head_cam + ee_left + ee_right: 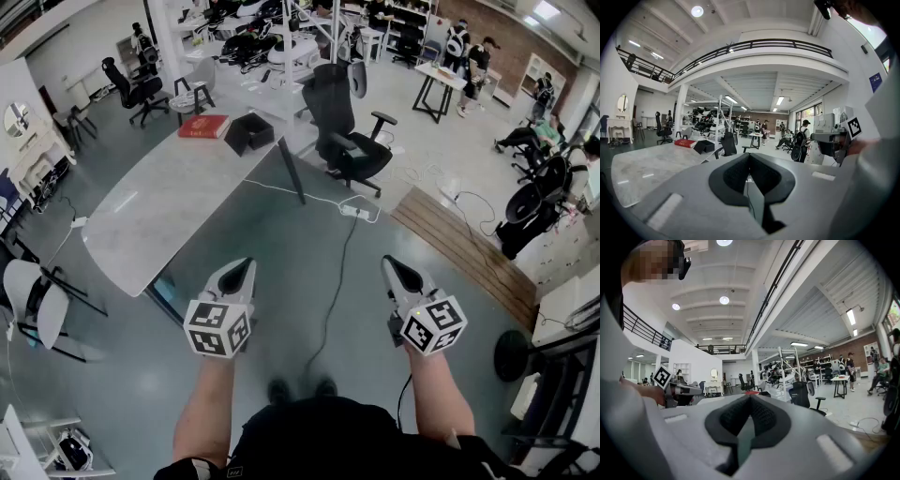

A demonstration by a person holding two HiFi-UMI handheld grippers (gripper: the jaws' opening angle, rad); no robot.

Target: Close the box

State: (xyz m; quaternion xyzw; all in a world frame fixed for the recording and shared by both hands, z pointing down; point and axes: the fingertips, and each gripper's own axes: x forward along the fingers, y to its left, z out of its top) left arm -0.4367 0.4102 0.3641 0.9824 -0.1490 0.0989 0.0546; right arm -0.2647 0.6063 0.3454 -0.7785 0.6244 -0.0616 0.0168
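Observation:
A black box (248, 131) stands on the far end of a long grey table (169, 202), beside a flat red box (203, 126); whether the black box's lid is up is hard to tell. In the left gripper view the black box (704, 146) and the red box (685, 143) are small and distant. Both grippers hang over the floor, well short of the table. My left gripper (246, 265) is shut and empty, its fingertips meeting (750, 157). My right gripper (389, 263) is also shut with nothing in it (750, 399).
A black office chair (347, 131) stands right of the table's far end. A cable (337, 272) runs across the floor from a power strip (356, 211). There is a white chair (37, 305) at left and a wooden platform (464, 248) at right. People are working in the background.

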